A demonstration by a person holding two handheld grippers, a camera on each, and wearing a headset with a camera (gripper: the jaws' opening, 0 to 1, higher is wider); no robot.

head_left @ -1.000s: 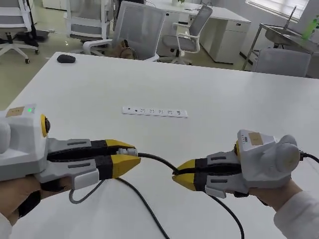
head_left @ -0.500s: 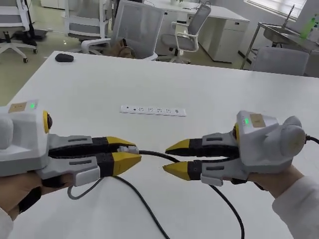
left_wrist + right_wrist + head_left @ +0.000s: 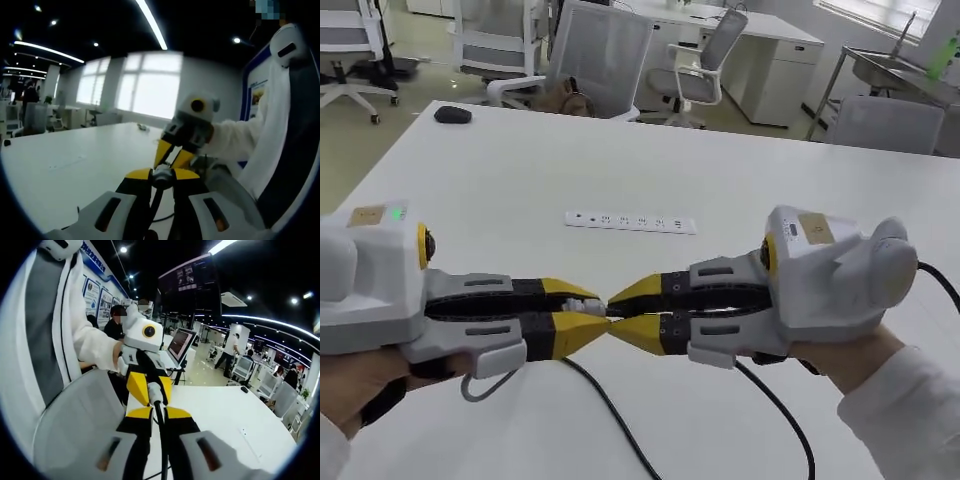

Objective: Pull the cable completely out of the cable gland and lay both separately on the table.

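My left gripper [image 3: 582, 318] is shut on a small pale cable gland [image 3: 582, 298], held above the white table [image 3: 770, 200]. In the left gripper view the round gland [image 3: 162, 176] sits between the yellow tips. A black cable [image 3: 610, 405] runs through the gland and trails across the table toward me. My right gripper [image 3: 616, 314] faces the left one tip to tip, its jaws closed on the cable right beside the gland. In the right gripper view the cable [image 3: 161, 430] passes between the yellow pads [image 3: 140, 413] toward the gland [image 3: 153, 393].
A white power strip [image 3: 630, 223] lies across the middle of the table. A black mouse [image 3: 452, 115] sits at the far left corner. Office chairs [image 3: 595, 55] stand behind the far edge. A second stretch of cable [image 3: 775, 415] runs off under my right hand.
My right gripper let go of the cable, opened, slid left along it, and has closed again right against the gland. The left gripper has hardly moved.
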